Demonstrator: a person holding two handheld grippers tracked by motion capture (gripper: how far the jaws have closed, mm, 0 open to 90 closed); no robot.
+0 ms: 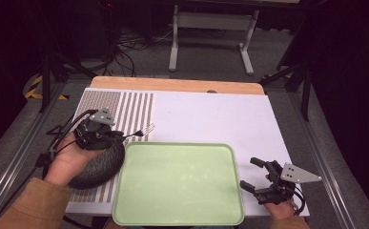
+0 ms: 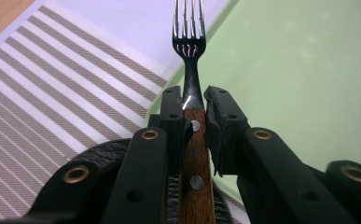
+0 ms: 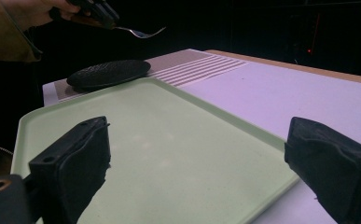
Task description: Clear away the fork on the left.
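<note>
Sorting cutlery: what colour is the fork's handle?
Brown wood with metal rivets; the fork shows best in the left gripper view.

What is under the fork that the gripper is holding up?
The fork, clamped in the left gripper, hangs over the striped mat and the green tray's edge. A black plate lies below the hand; the mat under it is hidden.

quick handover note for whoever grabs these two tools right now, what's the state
Left tool: shut on the fork by its wooden handle, held in the air above the black plate, tines pointing toward the green tray.
Right tool: open, nothing between the jaws, resting at the tray's right edge on the white mat.
Black plate lies on the striped placemat, left of the tray, with nothing on the part that shows.
Done: fork picked up.
Left: likely set the fork down, probably on the tray; nothing is on it yet.
</note>
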